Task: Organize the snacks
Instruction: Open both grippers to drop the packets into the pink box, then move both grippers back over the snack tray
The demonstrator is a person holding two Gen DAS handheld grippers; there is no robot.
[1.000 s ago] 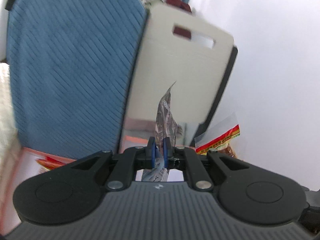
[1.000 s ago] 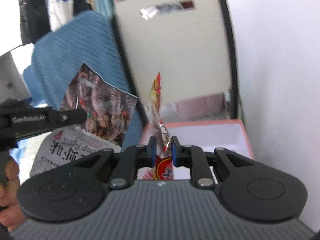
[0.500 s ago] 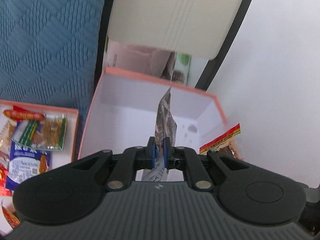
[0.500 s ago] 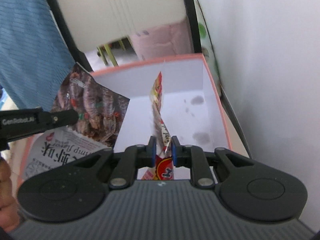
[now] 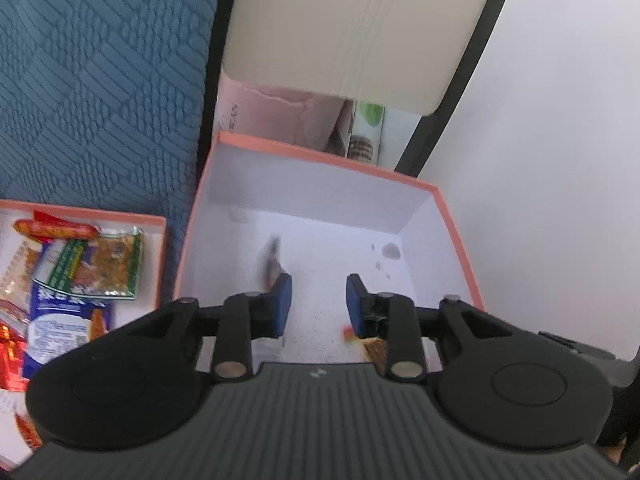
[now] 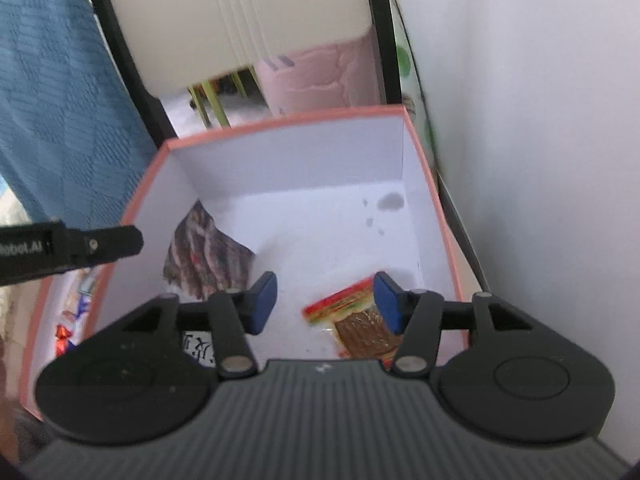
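The shrimp snack bag [image 6: 208, 256] is dropping against the left wall inside the pink-rimmed box [image 6: 280, 124], and the red-topped snack packet [image 6: 360, 320] is lying on the box floor near the right wall. The left gripper [image 5: 318, 300] has just been opening its jaws and nothing is between them now; the right gripper [image 6: 326, 300] is doing the same, spread and empty above the packet. Best now, I'd say, is lifting both straight up so the fingers aren't snagging either wrapper. Beside the box a second tray [image 5: 160, 240] is holding more snacks. Behind them a blue quilted cushion [image 5: 100, 80] and a cream board [image 5: 352, 32] are standing, with a white wall [image 5: 560, 160] on the right.
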